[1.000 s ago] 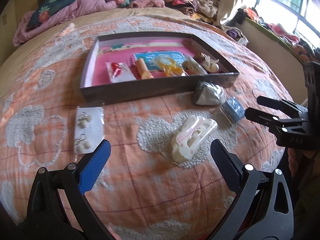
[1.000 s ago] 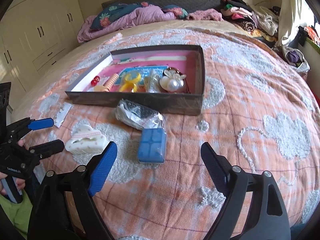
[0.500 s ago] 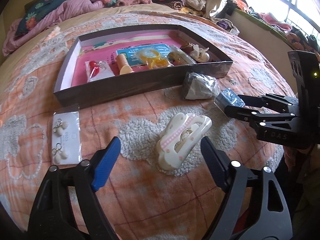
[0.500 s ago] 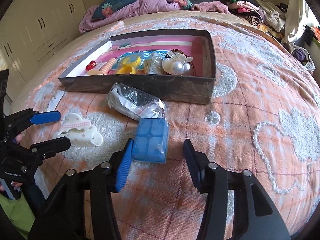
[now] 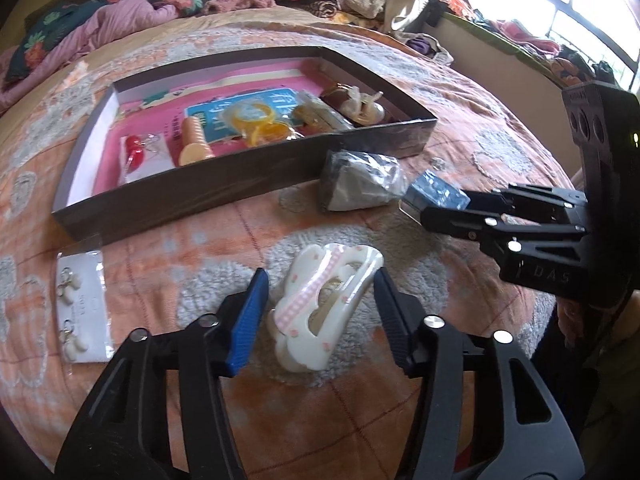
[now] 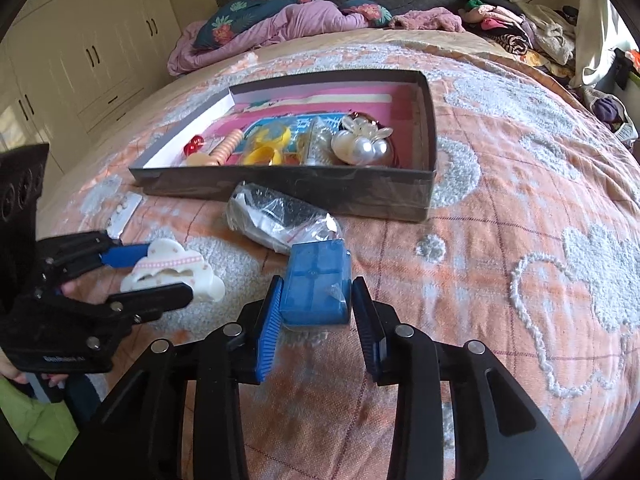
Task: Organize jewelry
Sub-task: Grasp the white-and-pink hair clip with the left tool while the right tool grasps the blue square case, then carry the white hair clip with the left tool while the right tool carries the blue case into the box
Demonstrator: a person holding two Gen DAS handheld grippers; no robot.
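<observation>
A cream hair claw clip [image 5: 325, 305] with a pink checked band lies on the bedspread. My left gripper [image 5: 320, 312] is open, with its fingers on either side of the clip; it also shows in the right wrist view [image 6: 160, 276]. A small blue box [image 6: 316, 284] lies nearby. My right gripper [image 6: 316, 308] has its fingers against both sides of the box, which rests on the bed. The dark tray [image 5: 224, 184] with a pink floor holds several jewelry pieces. An earring card [image 5: 82, 308] lies left of the clip. A clear plastic bag [image 6: 276, 216] lies in front of the tray.
The bed is covered by an orange and white bedspread [image 6: 520, 240]. Piled bedding and clothes [image 6: 304, 20] lie at the head of the bed. White wardrobes [image 6: 80, 60] stand on the left. A window ledge with clothes [image 5: 520, 40] is on the right.
Both grippers moved forward and narrowed. The left now straddles the claw clip. The right closed onto the blue box.
</observation>
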